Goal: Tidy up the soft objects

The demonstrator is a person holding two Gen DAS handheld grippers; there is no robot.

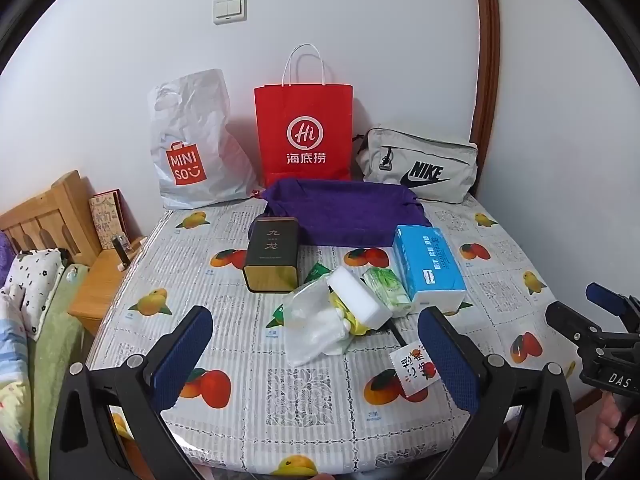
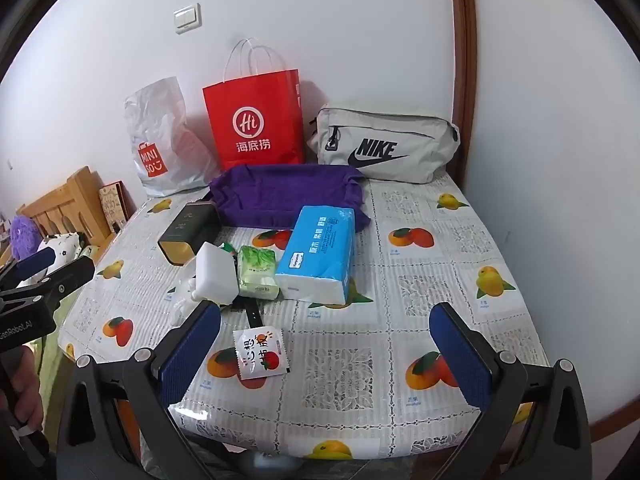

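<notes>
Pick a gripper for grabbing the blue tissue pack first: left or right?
Right, probably. The blue tissue pack lies nearly ahead of the open right gripper; it sits off to the side of the left gripper.

the room is evenly and softly lit, bright enough that colours read clean. the red paper bag (image 1: 304,132) glows along its top edge, slightly overexposed. short soft shadows fall behind the bags onto the wall (image 1: 360,20) at upper centre. the glossy surface (image 2: 440,264) shows faint sheen near the bottom edge. both views bend strongly at the rim, with black corners; the door frame (image 2: 464,80) curves. focus is sharp mid-frame.
</notes>
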